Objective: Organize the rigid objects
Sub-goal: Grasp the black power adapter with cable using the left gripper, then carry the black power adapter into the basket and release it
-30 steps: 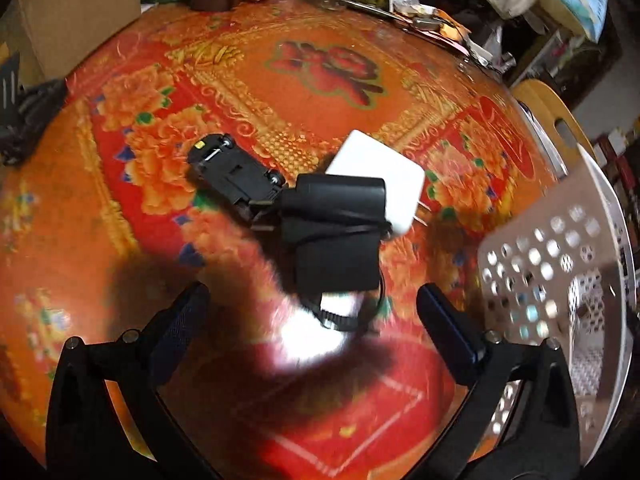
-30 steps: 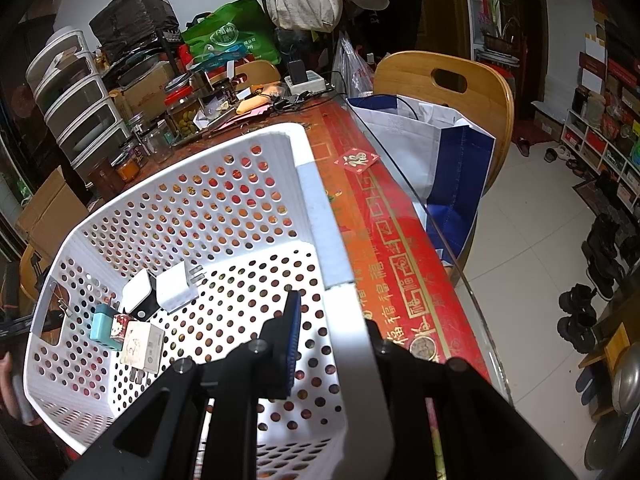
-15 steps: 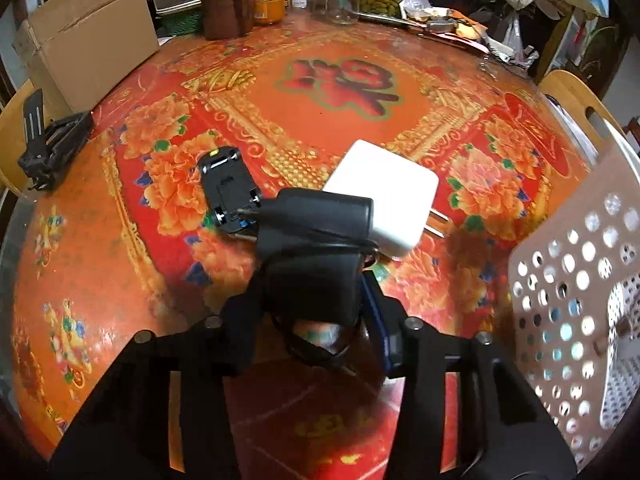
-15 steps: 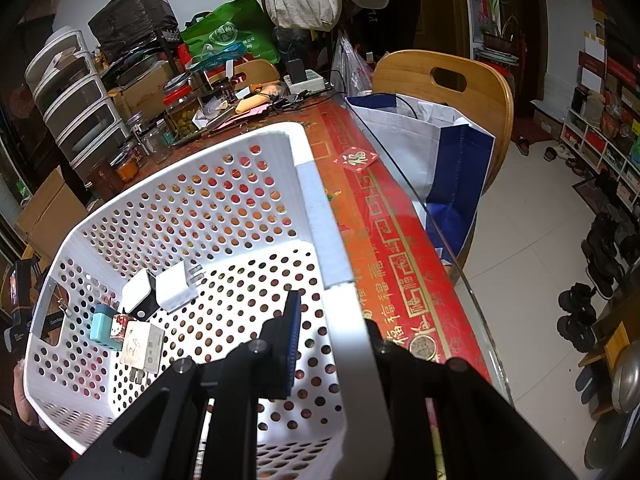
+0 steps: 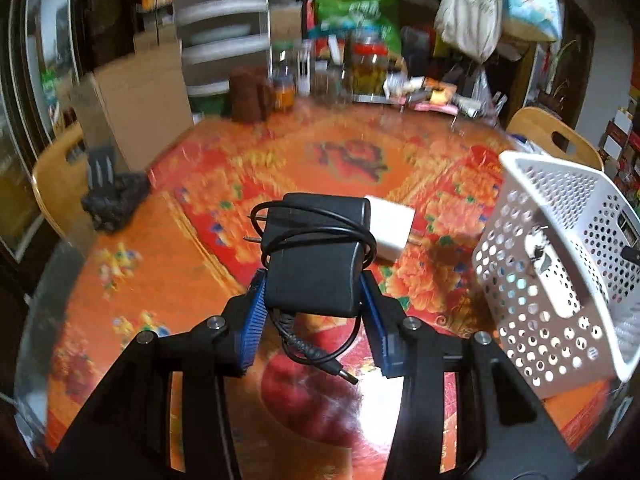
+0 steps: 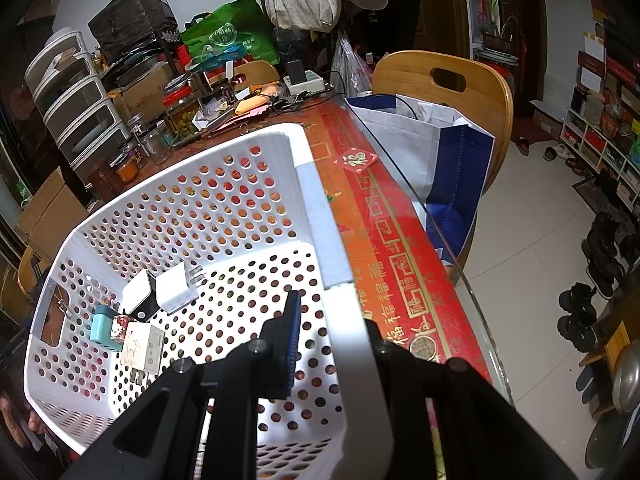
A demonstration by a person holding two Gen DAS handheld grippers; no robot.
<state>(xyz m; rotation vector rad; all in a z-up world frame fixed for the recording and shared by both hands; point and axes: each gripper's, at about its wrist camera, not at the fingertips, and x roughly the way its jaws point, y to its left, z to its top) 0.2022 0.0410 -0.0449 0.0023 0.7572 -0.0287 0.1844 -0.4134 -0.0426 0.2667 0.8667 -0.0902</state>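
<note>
**Black adapter pinched, basket rim gripped**

The left gripper point(image 5: 314, 304) pinches the black power adapter point(image 5: 316, 252) between its fingers, above the table point(image 5: 160, 272); a white charger point(image 5: 390, 226) lies just beyond. The right gripper point(image 6: 334, 344) clamps the white basket point(image 6: 320, 208) rim between its fingers.

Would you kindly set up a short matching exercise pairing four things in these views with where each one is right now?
Things:
1. black adapter
2. white charger
3. blue plug
4. basket rim

Places:
A. lying on the tablecloth
B. clamped by the right gripper
C. held in the left gripper
D. inside the basket

Pairs: 1-C, 2-A, 3-D, 4-B
</note>
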